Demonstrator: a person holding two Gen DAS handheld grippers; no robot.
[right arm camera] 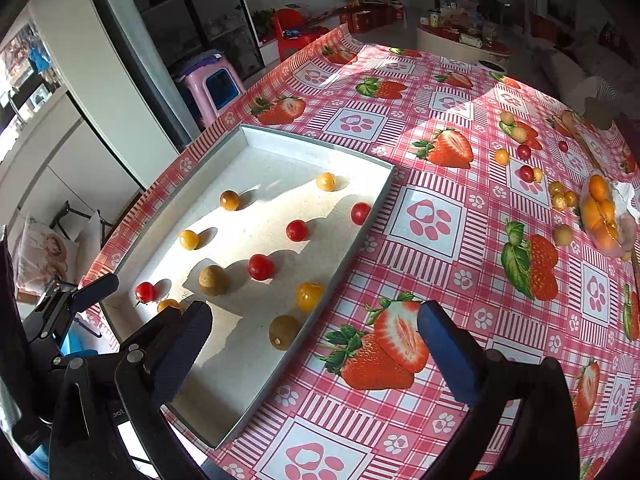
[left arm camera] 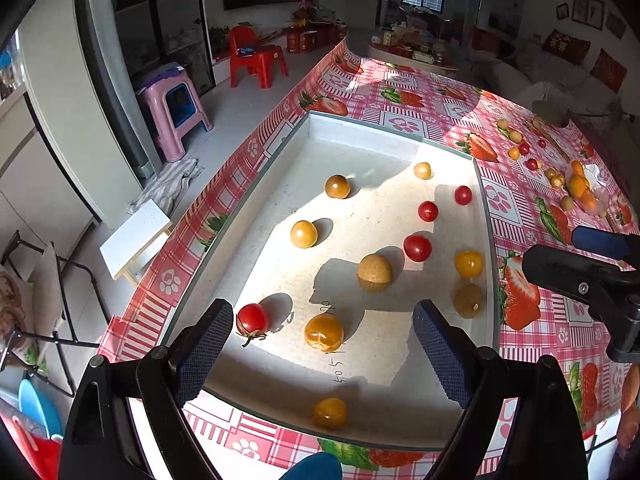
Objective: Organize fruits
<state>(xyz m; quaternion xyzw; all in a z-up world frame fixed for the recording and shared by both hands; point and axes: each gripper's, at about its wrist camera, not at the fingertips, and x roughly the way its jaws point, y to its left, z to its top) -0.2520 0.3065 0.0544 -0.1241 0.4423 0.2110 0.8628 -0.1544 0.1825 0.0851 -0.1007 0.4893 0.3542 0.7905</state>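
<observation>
Red-and-white checked oilcloth with strawberry prints covers the table [right arm camera: 436, 216], and on its left side sits our shallow white tray [right arm camera: 384, 194], long edge running beside the table's left edge. We've got our left gripper [left arm camera: 323, 354] hanging over the tray's near end, jaws spread wide, nothing between the pads. Right under it lies an amber fruit [left arm camera: 323, 333], with a stemmed cherry tomato [left arm camera: 252, 318] just to its left near the tray's left wall. Another amber one [left arm camera: 329, 413] sits by the near wall.

Up the middle of the tray we see a tan round fruit [left arm camera: 374, 273], half in shadow, and a red tomato [left arm camera: 417, 247] just beyond it. Along the right wall, a brown fruit [left arm camera: 468, 300] and a yellow one [left arm camera: 468, 264] sit one behind the other. More yellow and red ones are scattered toward the far end.

Our right gripper [right arm camera: 316, 346] hovers over the tray's near right edge and the bare cloth beside it, jaws equally wide apart, holding nothing. Well off toward the table's far right edge, loose small fruits [right arm camera: 524, 152] lie on the cloth, and a clear bag of orange fruits [right arm camera: 600, 212] rests near that edge.
</observation>
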